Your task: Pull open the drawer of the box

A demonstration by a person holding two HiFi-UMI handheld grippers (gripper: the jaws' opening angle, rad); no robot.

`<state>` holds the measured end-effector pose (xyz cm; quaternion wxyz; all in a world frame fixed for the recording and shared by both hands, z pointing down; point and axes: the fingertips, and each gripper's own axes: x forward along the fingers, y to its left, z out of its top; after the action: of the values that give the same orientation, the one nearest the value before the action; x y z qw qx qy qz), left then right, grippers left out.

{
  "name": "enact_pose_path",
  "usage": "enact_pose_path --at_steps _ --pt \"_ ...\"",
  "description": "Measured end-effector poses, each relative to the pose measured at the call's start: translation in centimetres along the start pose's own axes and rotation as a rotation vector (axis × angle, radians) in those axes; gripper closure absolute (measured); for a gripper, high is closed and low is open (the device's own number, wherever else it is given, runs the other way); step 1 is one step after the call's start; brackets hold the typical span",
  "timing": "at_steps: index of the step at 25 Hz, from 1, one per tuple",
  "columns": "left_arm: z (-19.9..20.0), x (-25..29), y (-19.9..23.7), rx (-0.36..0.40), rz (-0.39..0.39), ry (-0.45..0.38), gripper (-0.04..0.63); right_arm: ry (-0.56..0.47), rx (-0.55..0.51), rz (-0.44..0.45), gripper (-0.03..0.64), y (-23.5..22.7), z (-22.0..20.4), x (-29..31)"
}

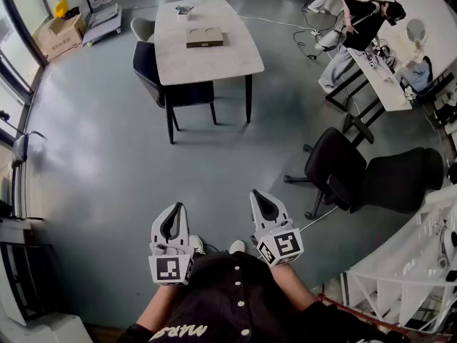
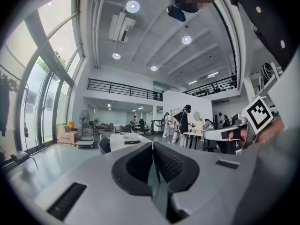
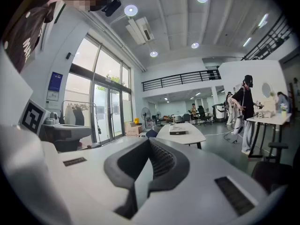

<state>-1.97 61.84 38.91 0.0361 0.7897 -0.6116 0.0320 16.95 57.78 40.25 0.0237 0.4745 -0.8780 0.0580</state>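
Here: left claw (image 1: 176, 208), right claw (image 1: 258, 194) both shut; one box (image 1: 204, 37), one table (image 1: 214, 66).

Daylight from tall glass windows (image 2: 56, 46) and round white ceiling lamps (image 2: 132, 6), which glared, lit the hall brightly. Soft shadows lay under the white oval counter (image 1: 207, 66) on the grey floor (image 1: 107, 163). Fisheye distortion bent all edges; corners were black. The left gripper (image 2: 153, 146) looked slightly soft.

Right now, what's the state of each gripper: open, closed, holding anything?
Left gripper: closed, holding nothing.
Right gripper: closed, holding nothing.
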Motion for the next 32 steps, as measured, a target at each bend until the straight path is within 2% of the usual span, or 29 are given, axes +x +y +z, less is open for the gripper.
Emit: enact_pose_path --at_steps 15,23,32 --pt "-0.1 1.2 1.4 -0.003 -0.009 0.004 0.578 0.009 0.035 -0.015 0.620 -0.2 -0.3 1.9" --pt "0.3 2.9 4.5 0.010 -0.032 -0.016 0.578 0.006 0.013 -0.026 0.620 1.1 0.0 5.3" --pt "-0.3 4.4 8.6 0.036 -0.091 0.002 0.578 0.003 0.008 -0.080 0.620 3.4 -0.7 9.1"
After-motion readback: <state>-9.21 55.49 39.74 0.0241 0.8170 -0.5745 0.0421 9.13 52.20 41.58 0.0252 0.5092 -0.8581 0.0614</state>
